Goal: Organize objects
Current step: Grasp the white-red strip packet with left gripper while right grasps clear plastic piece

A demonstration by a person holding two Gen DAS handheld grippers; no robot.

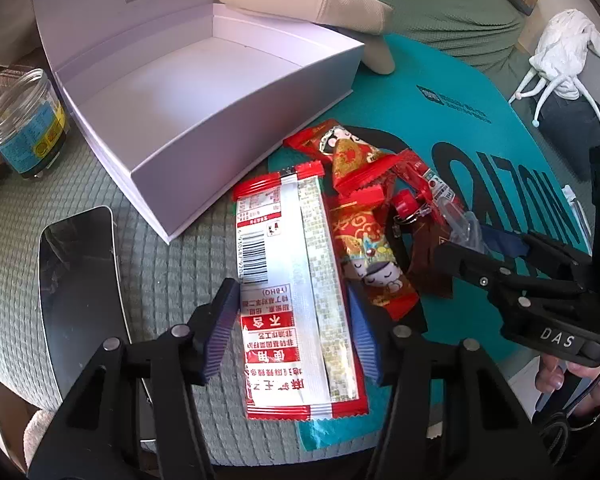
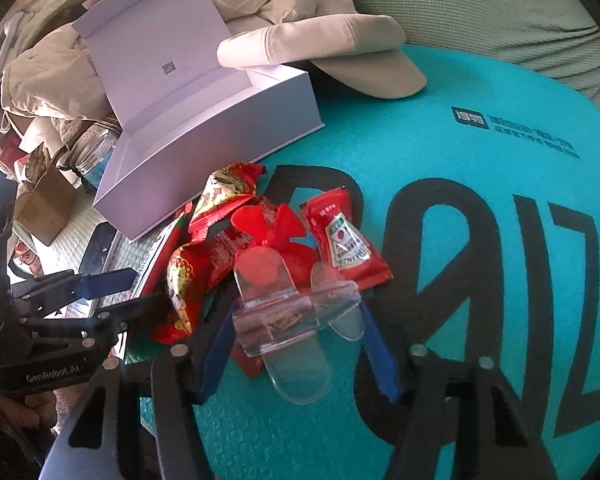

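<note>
Much of the snack pile is hidden under its own overlap: in the left wrist view the red wrappers (image 1: 364, 240) at centre are stacked, and what lies beneath cannot be told. The phone (image 1: 80, 280) at lower left is partly cut off by the left tool (image 1: 296, 332). That tool is set around the long packet (image 1: 292, 292), its blue pads at the packet's edges; whether they press on it cannot be told. The white box (image 1: 204, 92) is seen open in the upper left, touching the pile. A jar (image 1: 24, 124) is seen at the left edge, beside the box.

In the right wrist view the right tool (image 2: 296, 352) is closed partway around a clear clip (image 2: 296, 316) at lower centre; firm contact is hard to make out. A red fan (image 2: 276, 240) and a ketchup sachet (image 2: 346, 244) are seen just behind the clip. A beige cap (image 2: 332, 52) lies against the box's far side. The teal mat (image 2: 480, 240) is cut off at the right.
</note>
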